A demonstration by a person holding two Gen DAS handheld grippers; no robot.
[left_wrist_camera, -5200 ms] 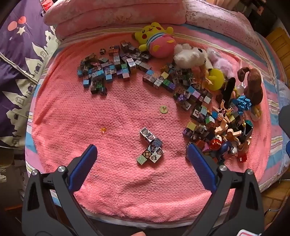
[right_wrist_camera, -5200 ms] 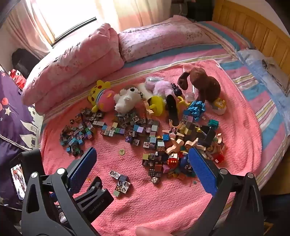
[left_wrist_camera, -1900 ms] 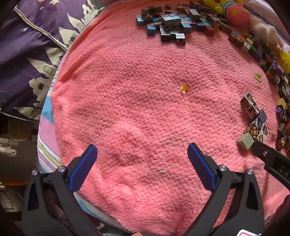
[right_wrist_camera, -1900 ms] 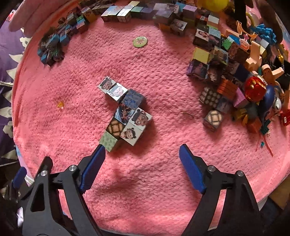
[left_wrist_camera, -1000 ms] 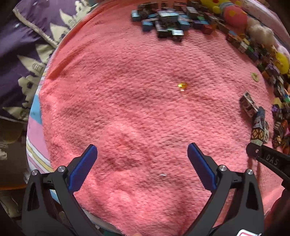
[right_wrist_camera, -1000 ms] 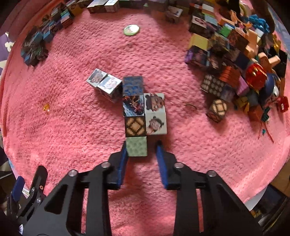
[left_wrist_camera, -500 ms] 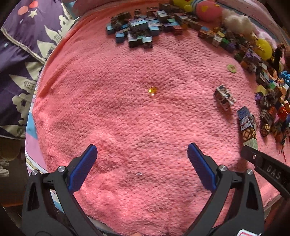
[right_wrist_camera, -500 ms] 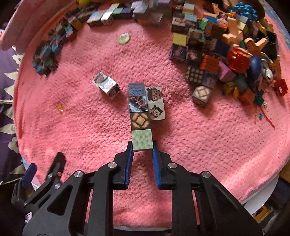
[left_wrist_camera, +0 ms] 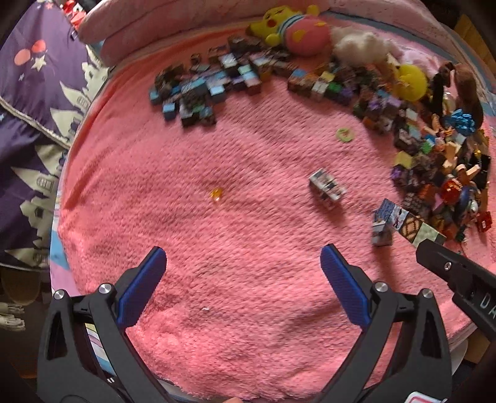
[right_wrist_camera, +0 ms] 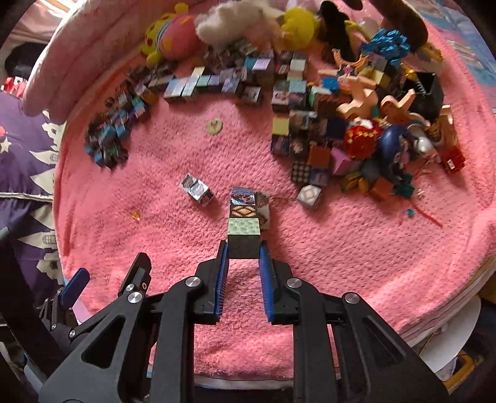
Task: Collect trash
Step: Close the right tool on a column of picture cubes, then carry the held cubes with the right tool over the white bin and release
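Observation:
My right gripper (right_wrist_camera: 244,251) is shut on the pale green end cube (right_wrist_camera: 244,229) of a joined string of picture cubes (right_wrist_camera: 243,204), which sticks out forward just above the pink blanket (right_wrist_camera: 341,248). In the left wrist view the same green cube (left_wrist_camera: 429,233) sits at my right gripper's tip (left_wrist_camera: 427,246). My left gripper (left_wrist_camera: 241,259) hangs open over bare blanket, holding nothing. A tiny orange scrap (left_wrist_camera: 216,193) lies ahead of it, and a green round disc (left_wrist_camera: 344,135) lies farther right.
A separate pair of cubes (right_wrist_camera: 197,188) lies left of the string. Several cubes form an arc at the back (left_wrist_camera: 198,93). Plush toys (left_wrist_camera: 297,29) line the pillows, and wooden and plastic toys (right_wrist_camera: 387,124) are heaped at the right. The bed edge is near.
My right gripper went from open to shut on the green end cube and drew the string away from the cube pair. The left gripper pulled back, still open.

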